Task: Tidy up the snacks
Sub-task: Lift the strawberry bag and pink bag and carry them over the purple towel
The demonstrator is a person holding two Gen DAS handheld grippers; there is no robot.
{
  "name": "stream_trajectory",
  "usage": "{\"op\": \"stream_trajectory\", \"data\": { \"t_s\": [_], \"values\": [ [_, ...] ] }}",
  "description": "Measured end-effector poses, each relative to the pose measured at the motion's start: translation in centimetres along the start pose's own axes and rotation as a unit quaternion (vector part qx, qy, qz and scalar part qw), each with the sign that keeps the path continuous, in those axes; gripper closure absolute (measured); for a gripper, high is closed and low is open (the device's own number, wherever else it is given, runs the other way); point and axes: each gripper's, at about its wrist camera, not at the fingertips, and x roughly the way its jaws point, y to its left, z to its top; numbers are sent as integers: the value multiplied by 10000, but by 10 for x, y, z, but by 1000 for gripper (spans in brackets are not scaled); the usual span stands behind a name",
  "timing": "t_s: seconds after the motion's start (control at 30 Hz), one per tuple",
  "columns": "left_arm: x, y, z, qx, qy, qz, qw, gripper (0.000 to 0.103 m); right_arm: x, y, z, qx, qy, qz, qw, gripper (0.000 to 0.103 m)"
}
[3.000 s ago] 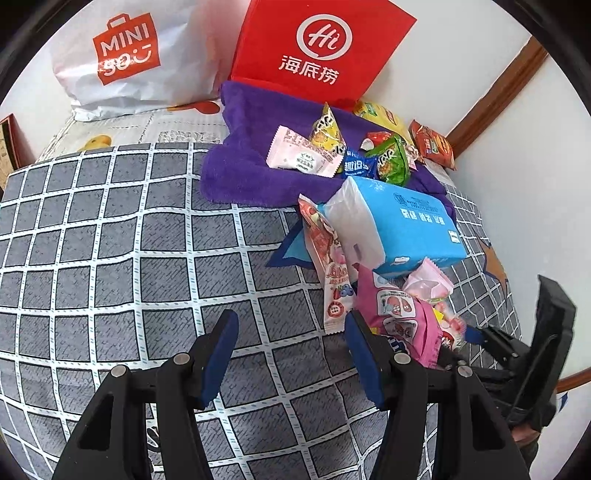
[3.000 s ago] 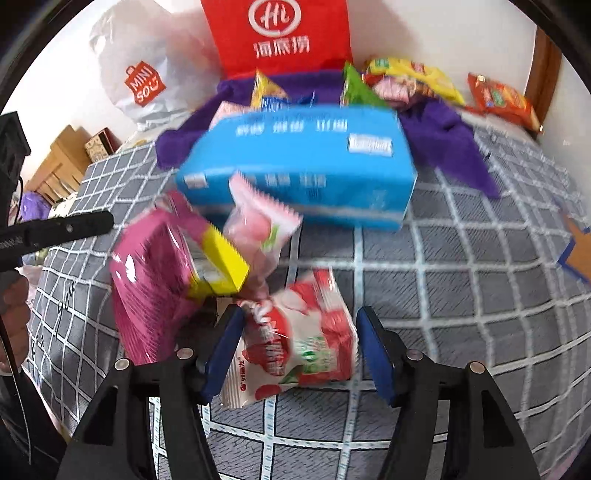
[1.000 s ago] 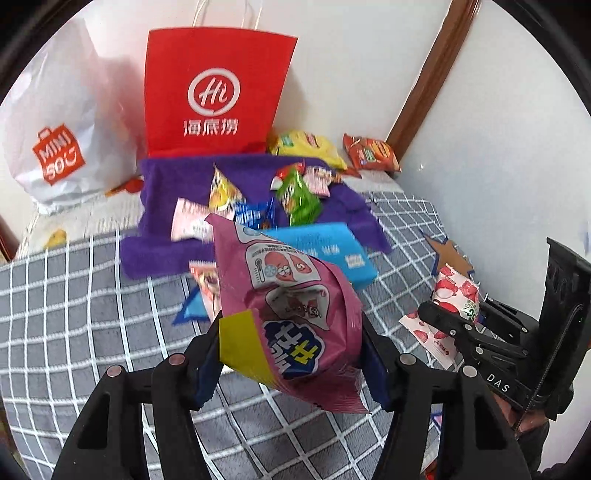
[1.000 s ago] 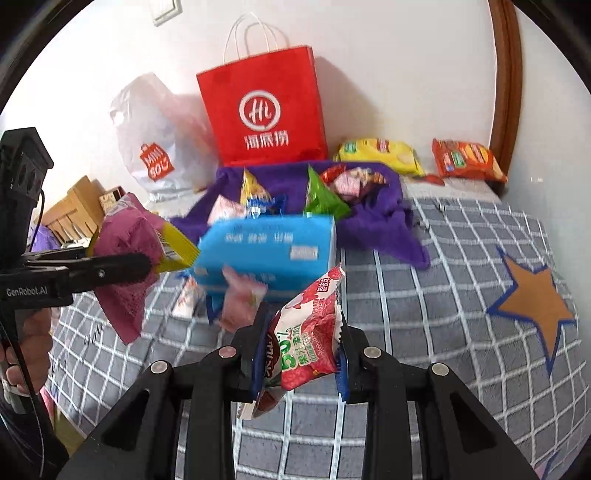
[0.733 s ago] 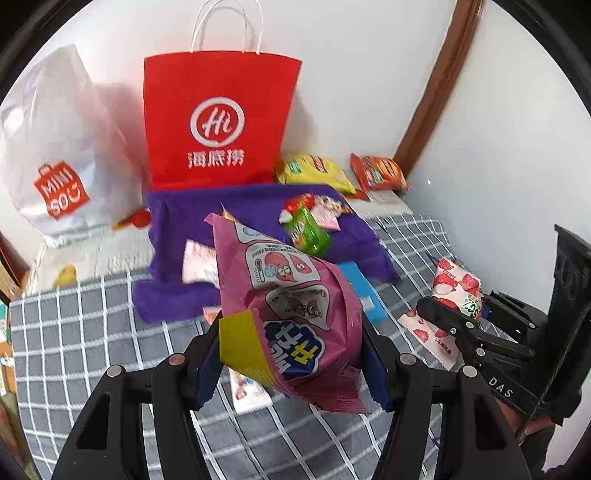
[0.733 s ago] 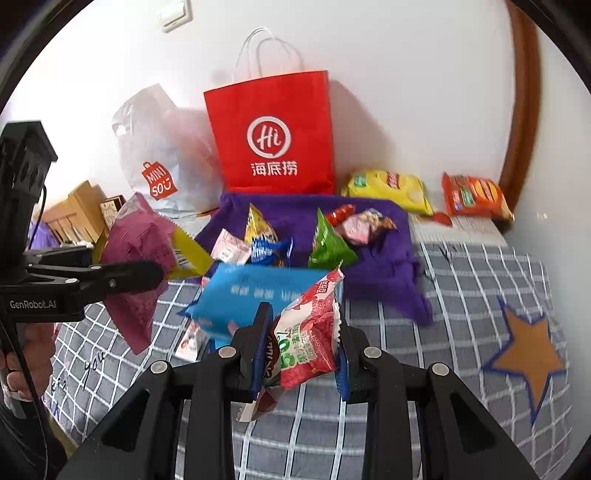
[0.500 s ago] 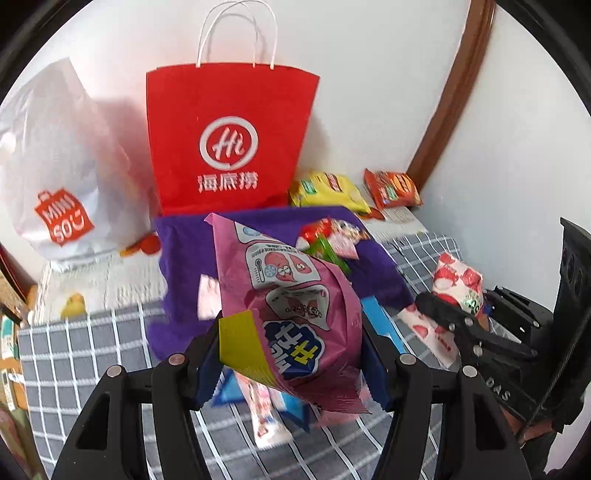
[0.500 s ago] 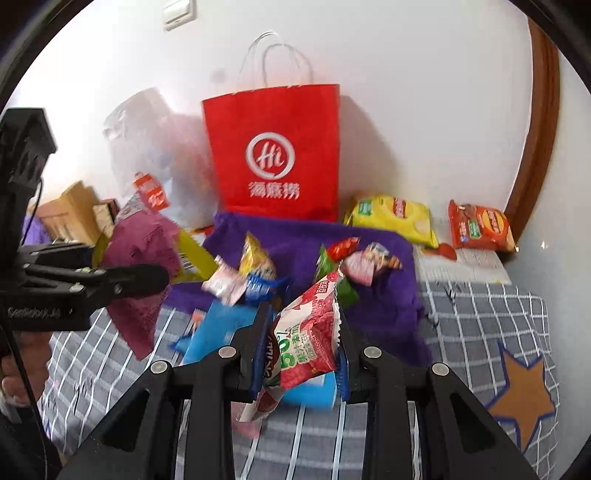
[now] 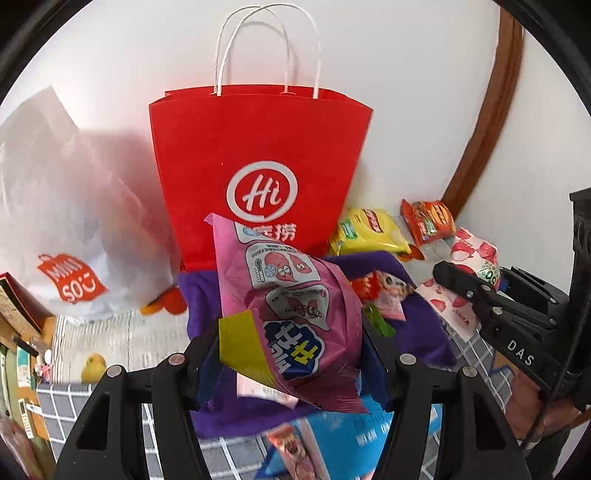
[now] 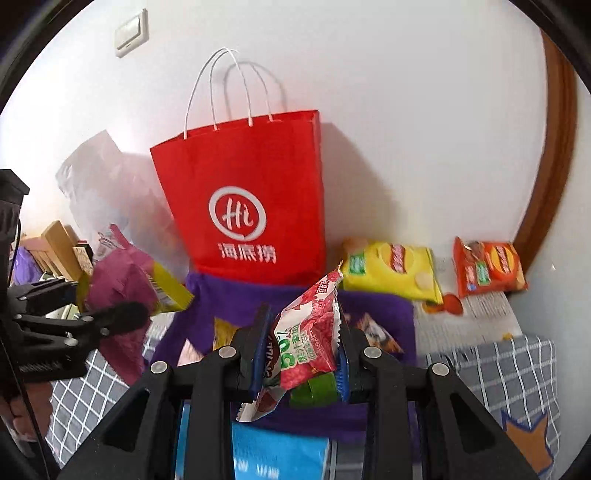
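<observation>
Home bedroom, bed with grey checked cover (image 10: 491, 363), wall light switch (image 10: 132, 34), wooden door frame (image 9: 491, 122), red paper shopping bag (image 9: 258, 162) standing against white wall, wooden furniture (image 10: 61, 247) at left

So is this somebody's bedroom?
Probably a bedroom at home: a checked bedspread covers what looks like a bed against a wall, with a light switch and shopping bags.

- Paper bag (image 9: 258, 155): red, white round "Hi" logo, white cord handles.
- Snack pouch (image 9: 291, 306) in the left claw (image 9: 291, 365): pink, with a yellow corner and a blue patch.
- Packet (image 10: 308, 332) in the right claw (image 10: 301, 354): red and white, green lettering.
- Cloth (image 10: 380, 306): purple.
- Bedcover (image 10: 506, 373): grey, white grid.
- Chip bag (image 10: 395, 273): yellow.
</observation>
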Motion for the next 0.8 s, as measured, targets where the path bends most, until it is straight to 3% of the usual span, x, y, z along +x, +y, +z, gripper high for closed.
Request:
{"op": "stream_trajectory", "data": {
  "t_s": [0.23, 0.47, 0.8],
  "values": [
    [27, 8, 2, -131, 31, -95, 9999, 41, 36, 5, 4, -145, 139, 183, 9996, 73],
    [58, 14, -5, -125, 359, -70, 9993, 41, 67, -6, -4, -182, 363, 223, 9989, 73],
    [79, 16, -14, -208, 564, -79, 9982, 41, 87, -23, -14, -264, 632, 155, 9975, 72]
  ]
}}
